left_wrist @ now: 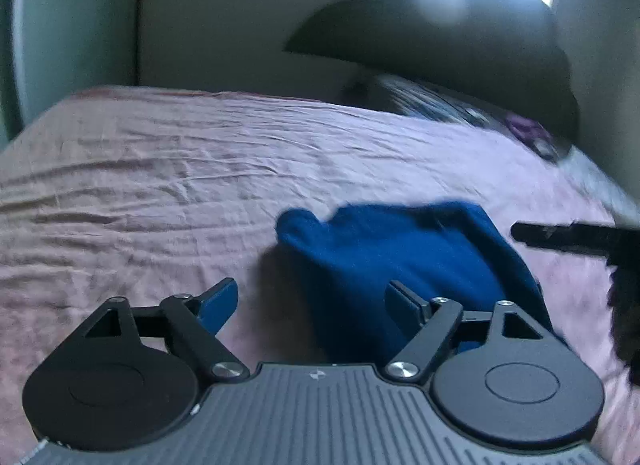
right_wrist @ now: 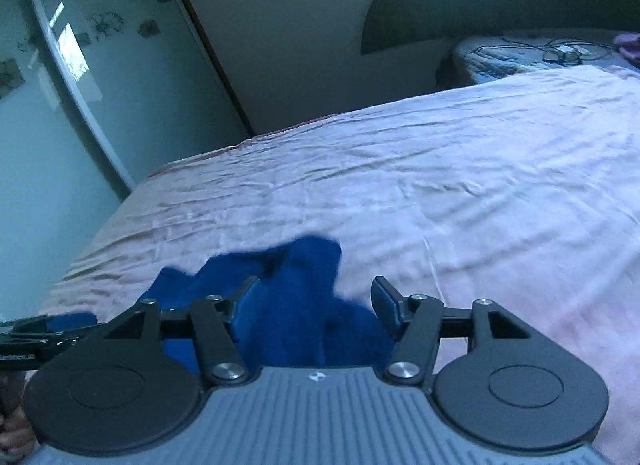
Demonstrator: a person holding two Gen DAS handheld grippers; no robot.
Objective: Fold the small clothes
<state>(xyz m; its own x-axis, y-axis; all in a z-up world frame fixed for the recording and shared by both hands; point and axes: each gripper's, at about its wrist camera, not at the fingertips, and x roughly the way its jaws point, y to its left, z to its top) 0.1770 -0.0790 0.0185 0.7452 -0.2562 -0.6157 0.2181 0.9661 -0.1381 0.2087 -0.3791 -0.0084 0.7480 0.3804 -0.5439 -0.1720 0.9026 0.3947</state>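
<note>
Both tongs stand open, gripping nothing; the left tongs (left_wrist: 310, 303) and right tongs (right_wrist: 316, 301) hover over the bed (right_wrist: 480, 185). A crumpled blue garment (left_wrist: 400, 249) lies beneath them.

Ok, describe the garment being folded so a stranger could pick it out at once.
Start from the bed under its wrinkled pink sheet. On the near part, just ahead of both grippers, lies a small crumpled blue garment. It is the only deep blue cloth on the pale sheet; the grey patterned bedding lies far off at the far end.
</note>
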